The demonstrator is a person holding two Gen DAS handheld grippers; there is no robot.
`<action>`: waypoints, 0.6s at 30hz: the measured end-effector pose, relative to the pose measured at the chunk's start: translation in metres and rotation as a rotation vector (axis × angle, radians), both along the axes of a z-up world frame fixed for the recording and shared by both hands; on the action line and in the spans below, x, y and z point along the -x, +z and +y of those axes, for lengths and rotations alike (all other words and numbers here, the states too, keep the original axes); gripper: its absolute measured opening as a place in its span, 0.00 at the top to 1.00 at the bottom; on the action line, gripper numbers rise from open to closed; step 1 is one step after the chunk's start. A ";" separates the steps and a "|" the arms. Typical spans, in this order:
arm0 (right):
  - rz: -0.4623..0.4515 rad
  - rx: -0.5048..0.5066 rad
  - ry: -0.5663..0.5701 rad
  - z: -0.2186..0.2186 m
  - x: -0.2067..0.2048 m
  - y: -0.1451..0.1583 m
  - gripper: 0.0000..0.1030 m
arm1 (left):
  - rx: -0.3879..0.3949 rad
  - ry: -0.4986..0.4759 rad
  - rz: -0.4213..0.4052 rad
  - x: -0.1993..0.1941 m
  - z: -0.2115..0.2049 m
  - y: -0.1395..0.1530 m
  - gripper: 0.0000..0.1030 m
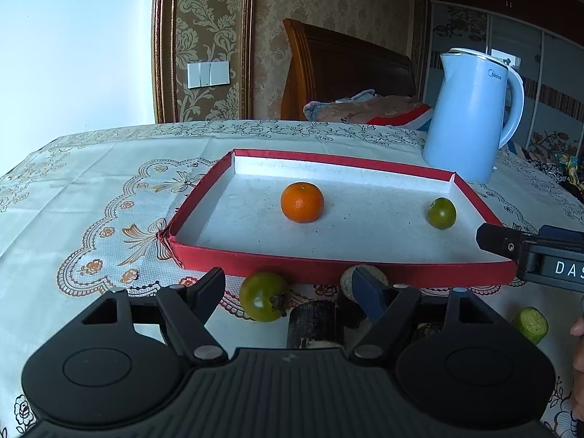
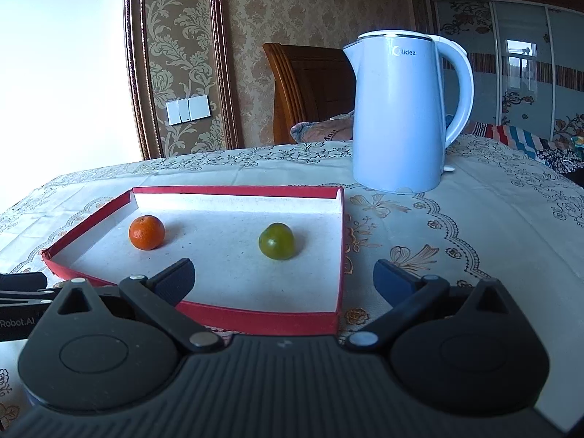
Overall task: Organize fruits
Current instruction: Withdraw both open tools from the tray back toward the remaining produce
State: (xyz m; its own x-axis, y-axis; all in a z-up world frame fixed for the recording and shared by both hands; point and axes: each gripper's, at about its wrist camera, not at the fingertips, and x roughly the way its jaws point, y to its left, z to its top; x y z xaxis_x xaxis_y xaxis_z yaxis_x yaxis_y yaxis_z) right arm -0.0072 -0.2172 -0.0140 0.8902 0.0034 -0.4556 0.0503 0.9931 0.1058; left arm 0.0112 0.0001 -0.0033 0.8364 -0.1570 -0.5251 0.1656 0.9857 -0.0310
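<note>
Left claw [image 1: 290,284] wide open, holding nothing, low over the worktop [image 1: 91,189] just before the tray's near wall. Between its fingers: a green tomato [image 1: 263,301] with stem, a dark cylinder stub [image 1: 314,323], and a pale round fruit [image 1: 348,279] partly hidden behind the right finger; none gripped. Cucumber piece [image 1: 531,325] further right on the cloth.

Red tray [image 1: 204,197] with white floor holding an orange [image 1: 302,202] mid-left and a smaller green tomato [image 1: 441,213] near the right wall, well apart.

Right claw [image 2: 284,277] also wide open and empty, hovering over the tray's near right corner [image 2: 337,314]; left finger above the tray floor, right finger outside over the cloth. Orange [image 2: 146,233] and green tomato [image 2: 276,241] ahead of it, untouched.

Blue kettle [image 2: 398,116] upright beyond the tray's far right corner.
</note>
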 end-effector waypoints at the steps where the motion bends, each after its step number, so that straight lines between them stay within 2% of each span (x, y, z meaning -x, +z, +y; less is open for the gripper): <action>1: 0.004 0.001 0.003 0.001 0.000 0.000 0.00 | -0.005 -0.002 -0.001 0.001 -0.001 -0.001 0.26; 18: 0.001 0.028 0.020 0.007 0.011 -0.002 0.00 | 0.002 -0.025 0.003 0.008 0.004 -0.003 0.23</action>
